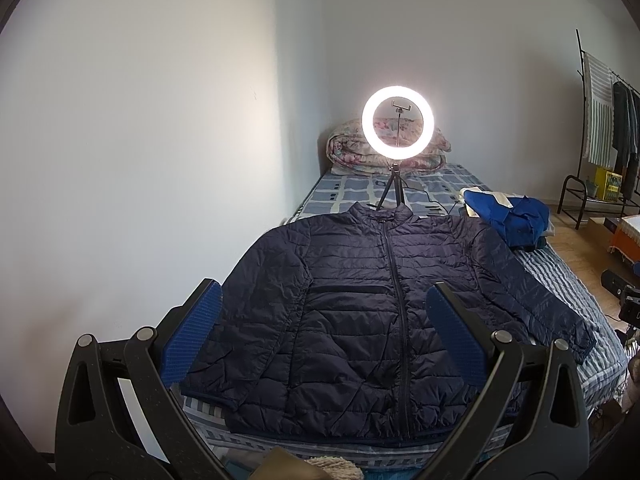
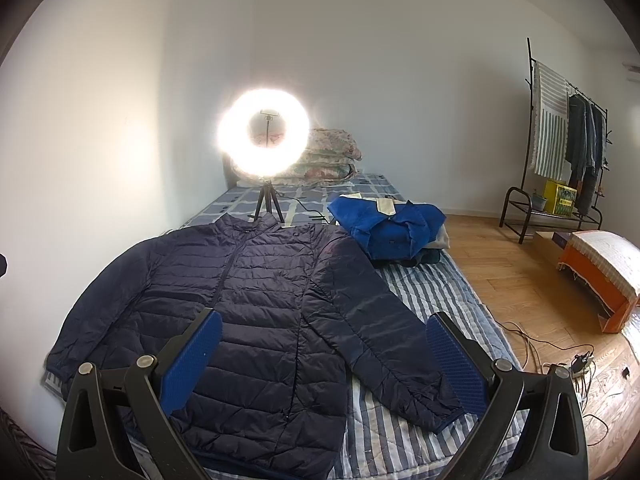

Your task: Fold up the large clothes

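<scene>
A: The bed [image 2: 432, 300] carries the navy jacket [image 2: 260, 300] spread flat, zipped, sleeves out.

B: The ring light [image 1: 397, 127] by its collar could topple if cloth swings. The blue pile [image 2: 394, 226] crowds one side.

A: The left gripper [image 1: 324, 332] and right gripper [image 2: 324, 356] hover, jaws spread, empty.

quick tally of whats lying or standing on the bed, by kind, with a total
Puffer jackets, dark navy, spread flat: 1
Piles of folded clothes, bright blue garment on top: 1
Folded floral quilts at the head of the bed: 1
Ring lights on a small tripod, lit: 1
Total: 4

How many garments are in the pile cannot be told.
</scene>
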The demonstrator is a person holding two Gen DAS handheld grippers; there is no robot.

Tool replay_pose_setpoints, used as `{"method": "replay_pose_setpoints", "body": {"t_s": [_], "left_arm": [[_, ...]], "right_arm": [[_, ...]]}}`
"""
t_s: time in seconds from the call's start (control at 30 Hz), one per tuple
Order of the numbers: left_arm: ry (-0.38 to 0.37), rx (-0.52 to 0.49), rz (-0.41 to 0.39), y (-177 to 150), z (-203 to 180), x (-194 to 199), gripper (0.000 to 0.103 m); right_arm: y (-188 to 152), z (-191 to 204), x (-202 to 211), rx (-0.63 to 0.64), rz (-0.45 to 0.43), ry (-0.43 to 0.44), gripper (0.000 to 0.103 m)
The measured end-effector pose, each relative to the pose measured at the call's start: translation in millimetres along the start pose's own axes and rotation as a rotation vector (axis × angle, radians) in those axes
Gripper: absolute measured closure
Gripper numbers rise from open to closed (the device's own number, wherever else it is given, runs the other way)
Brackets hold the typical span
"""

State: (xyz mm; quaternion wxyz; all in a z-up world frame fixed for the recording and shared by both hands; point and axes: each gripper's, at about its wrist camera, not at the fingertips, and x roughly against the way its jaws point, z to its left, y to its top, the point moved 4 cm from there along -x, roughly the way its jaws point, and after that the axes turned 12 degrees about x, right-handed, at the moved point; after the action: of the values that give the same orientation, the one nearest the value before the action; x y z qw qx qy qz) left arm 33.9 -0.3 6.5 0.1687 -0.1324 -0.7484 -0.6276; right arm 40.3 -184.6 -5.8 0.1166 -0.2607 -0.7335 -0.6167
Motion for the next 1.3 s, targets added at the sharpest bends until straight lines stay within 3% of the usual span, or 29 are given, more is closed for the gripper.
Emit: {"method": "replay_pose_setpoints", "body": {"t_s": [1.3], "left_arm": [[0.005, -0.002, -0.014, -2.3, -3.0, 0.9, 0.0]], "right_arm": [[-1.5, 1.3, -1.2, -0.005, 0.004, 0.004, 0.0]]}}
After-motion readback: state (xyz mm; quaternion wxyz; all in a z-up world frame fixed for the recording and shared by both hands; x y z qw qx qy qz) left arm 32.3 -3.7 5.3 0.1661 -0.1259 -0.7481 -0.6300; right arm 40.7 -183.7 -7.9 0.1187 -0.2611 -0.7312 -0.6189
